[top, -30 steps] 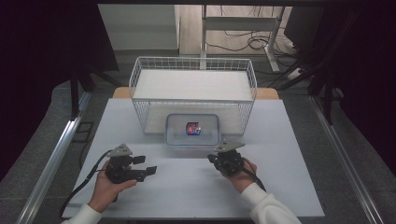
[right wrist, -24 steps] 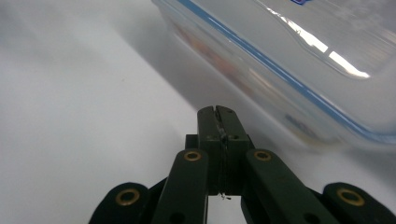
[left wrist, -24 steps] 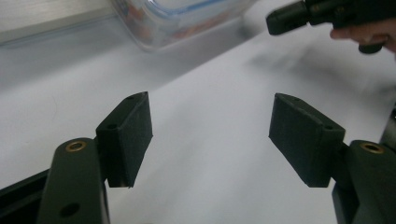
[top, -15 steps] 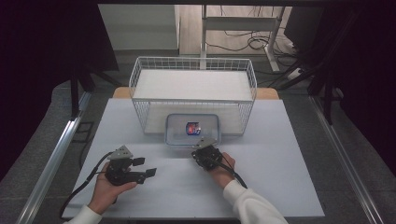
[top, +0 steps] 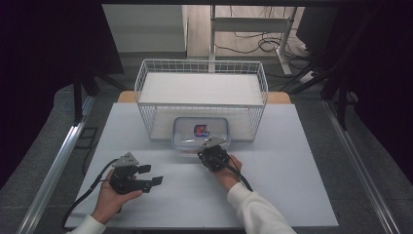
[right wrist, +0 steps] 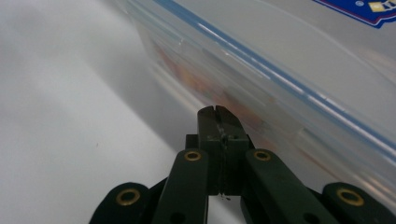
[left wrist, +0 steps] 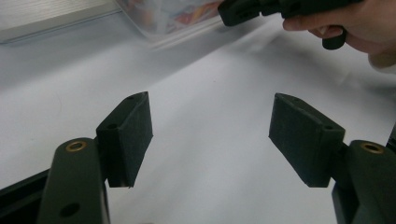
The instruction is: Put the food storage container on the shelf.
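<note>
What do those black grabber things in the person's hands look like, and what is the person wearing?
Both are black. The left gripper has a grey three-cornered plate on top and a black cable trailing off it. Its fingers are dark, blocky pads on arms with brass-coloured rivets. The right gripper carries a grey plate and a cable too. The person wears white sleeves.

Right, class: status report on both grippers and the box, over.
Left gripper open, empty. Right gripper shut, empty, tips at the box. Basket behind box.
</note>
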Available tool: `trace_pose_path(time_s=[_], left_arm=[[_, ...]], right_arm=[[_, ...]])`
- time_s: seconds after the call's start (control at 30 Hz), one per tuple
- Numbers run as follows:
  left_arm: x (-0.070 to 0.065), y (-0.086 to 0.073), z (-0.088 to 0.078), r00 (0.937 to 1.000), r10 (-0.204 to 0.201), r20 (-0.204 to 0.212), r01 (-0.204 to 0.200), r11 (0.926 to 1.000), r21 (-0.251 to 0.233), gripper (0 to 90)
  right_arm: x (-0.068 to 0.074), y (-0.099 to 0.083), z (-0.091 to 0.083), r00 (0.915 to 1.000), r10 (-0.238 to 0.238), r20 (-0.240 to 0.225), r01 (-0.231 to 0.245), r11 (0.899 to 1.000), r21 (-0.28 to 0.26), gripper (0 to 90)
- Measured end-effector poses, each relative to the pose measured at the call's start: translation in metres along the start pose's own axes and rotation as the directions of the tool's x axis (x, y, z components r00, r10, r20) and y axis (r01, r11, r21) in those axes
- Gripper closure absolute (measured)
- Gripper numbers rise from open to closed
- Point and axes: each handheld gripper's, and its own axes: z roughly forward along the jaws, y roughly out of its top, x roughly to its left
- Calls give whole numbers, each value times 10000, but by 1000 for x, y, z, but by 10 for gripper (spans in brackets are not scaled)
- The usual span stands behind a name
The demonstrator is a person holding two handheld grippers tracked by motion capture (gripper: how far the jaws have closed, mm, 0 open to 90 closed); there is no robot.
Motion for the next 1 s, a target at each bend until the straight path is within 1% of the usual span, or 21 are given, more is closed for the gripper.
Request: trace_pose_path(time_s=[0.1, 0.13, 0.3, 0.43, 0.53, 0.6, 0.7, 0.77, 0.87, 1.0], left_arm=[[0, 0, 0, 10000, -12, -9, 12, 10000, 1, 297], [1, 0, 0, 10000, -4, -8, 4, 10000, 17, 297], [2, -1, -1, 10000, 25, -45, -25, 10000, -15, 300], [2, -1, -1, 10000, 16, -28, -16, 10000, -36, 301], [2, -1, -1, 10000, 20, -35, -21, 10000, -24, 300], [2, 0, -1, 10000, 22, -39, -22, 10000, -18, 300], [3, 0, -1, 10000, 46, -76, -46, 10000, 5, 301], [3, 0, -1, 10000, 39, -87, -39, 10000, 1, 301], [4, 0, -2, 9999, 68, -119, -68, 10000, -15, 300], [4, 0, -2, 10000, 14, -58, -14, 10000, -31, 300]], right_arm=[[-2, 5, 1, 10000, 62, 28, -61, 9999, -119, 893], [-2, 6, 2, 9999, 105, 108, -104, 9998, -140, 893], [-10, 10, 6, 9977, 671, 133, -668, 9976, -184, 893], [-16, 14, 9, 9956, 879, 309, -874, 9960, -173, 893], [-21, 17, 12, 9937, 1068, 324, -1062, 9942, -194, 893], [-24, 20, 14, 9931, 1106, 394, -1100, 9938, -177, 893], [-28, 23, 18, 9900, 1341, 440, -1334, 9909, -183, 893], [-31, 25, 20, 9877, 1457, 572, -1445, 9892, -244, 893], [-35, 28, 24, 9843, 1670, 578, -1657, 9858, -264, 893], [-39, 31, 26, 9811, 1819, 659, -1805, 9832, -269, 893]])
